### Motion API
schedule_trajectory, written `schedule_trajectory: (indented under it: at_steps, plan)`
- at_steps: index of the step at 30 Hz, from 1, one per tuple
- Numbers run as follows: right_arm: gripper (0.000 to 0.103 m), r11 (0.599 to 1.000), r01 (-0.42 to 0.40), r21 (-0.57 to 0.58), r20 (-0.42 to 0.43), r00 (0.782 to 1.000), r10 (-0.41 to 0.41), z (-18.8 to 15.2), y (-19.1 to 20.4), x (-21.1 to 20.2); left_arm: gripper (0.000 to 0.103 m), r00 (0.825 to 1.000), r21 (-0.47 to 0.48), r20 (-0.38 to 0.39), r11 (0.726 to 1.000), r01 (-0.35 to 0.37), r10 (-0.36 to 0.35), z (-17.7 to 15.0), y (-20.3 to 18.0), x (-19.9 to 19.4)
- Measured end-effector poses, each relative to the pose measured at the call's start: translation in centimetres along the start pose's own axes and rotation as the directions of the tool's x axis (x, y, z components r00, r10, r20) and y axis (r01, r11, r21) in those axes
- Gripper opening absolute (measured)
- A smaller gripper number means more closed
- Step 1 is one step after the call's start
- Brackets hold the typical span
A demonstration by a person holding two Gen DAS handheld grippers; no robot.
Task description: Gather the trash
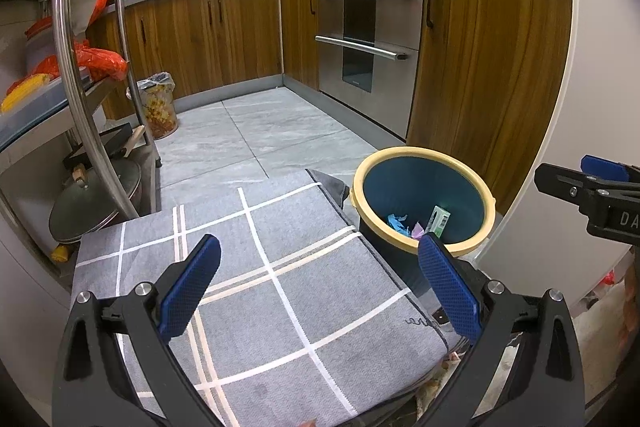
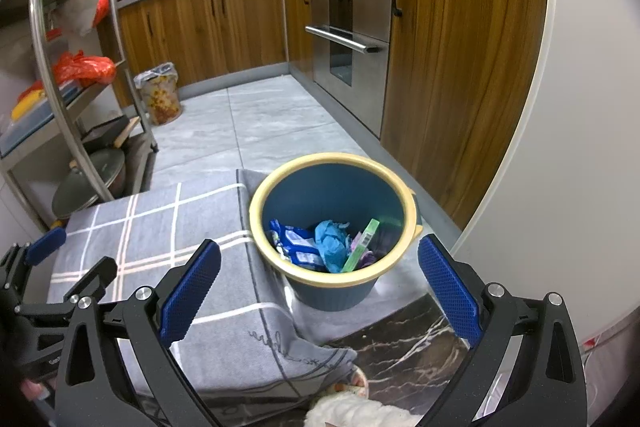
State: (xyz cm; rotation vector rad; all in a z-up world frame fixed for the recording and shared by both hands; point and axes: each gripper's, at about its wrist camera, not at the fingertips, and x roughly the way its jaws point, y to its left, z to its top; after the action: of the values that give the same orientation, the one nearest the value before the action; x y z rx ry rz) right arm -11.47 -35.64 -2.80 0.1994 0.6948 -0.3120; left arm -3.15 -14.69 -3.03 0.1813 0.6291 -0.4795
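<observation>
Blue round bin with a yellow rim [image 2: 334, 227] sits on the floor beside one grey checked mat [image 2: 160, 247], trash inside. Two hand-held grippers, left [image 1: 320, 283] and right [image 2: 320, 283], gape wide, holding nothing.

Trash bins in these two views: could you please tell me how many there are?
2. A blue bin with a yellow rim stands beside the grey checked mat; a floral, bag-lined bin stands by the metal rack. Others may be hidden.

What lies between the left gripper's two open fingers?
In the left wrist view, only the grey checked cloth lies between the left gripper's fingers; no trash there.
</observation>
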Motion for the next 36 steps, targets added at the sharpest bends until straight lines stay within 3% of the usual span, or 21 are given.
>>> schedule_trajectory:
  at_steps: [36]
  plan:
    - [0.098,1.000,0.000,0.000,-0.003,1.000,0.000,-0.08,-0.06,0.02,0.097,1.000,0.016,-0.005,1.000,-0.002,0.002,-0.08,-0.07,0.02]
